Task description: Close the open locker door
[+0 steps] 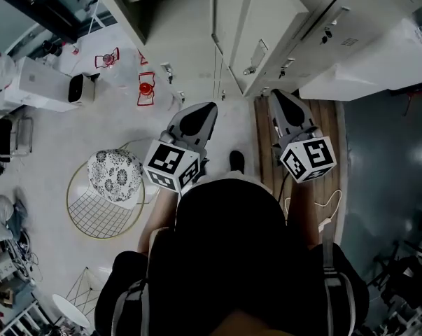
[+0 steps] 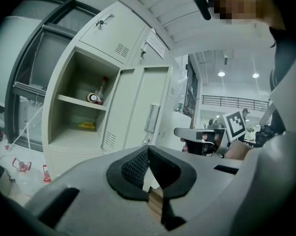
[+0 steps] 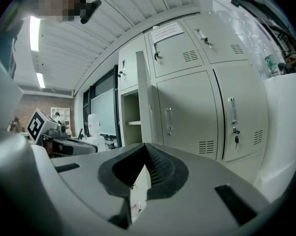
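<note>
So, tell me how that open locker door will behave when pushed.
The locker door looks like painted sheet metal: probably stiff and light. Hinged beside the open compartment, it should swing, not slide. It may rebound unless latched.

Grey left gripper (image 1: pixel 211 107), right gripper (image 1: pixel 275 93); black-white marker cubes (image 1: pixel 170 165)

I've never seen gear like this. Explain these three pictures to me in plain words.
A person holds a two-jaw tool in each hand. The head view comes from a camera on the person's head, looking down: the left hand-held gripper and the right hand-held gripper point toward the lockers. The other two pictures come from cameras riding on each tool, looking along its jaws. Both pairs of jaws are shut and hold nothing. The left gripper view shows the open locker door and a bottle on the shelf inside.
</note>
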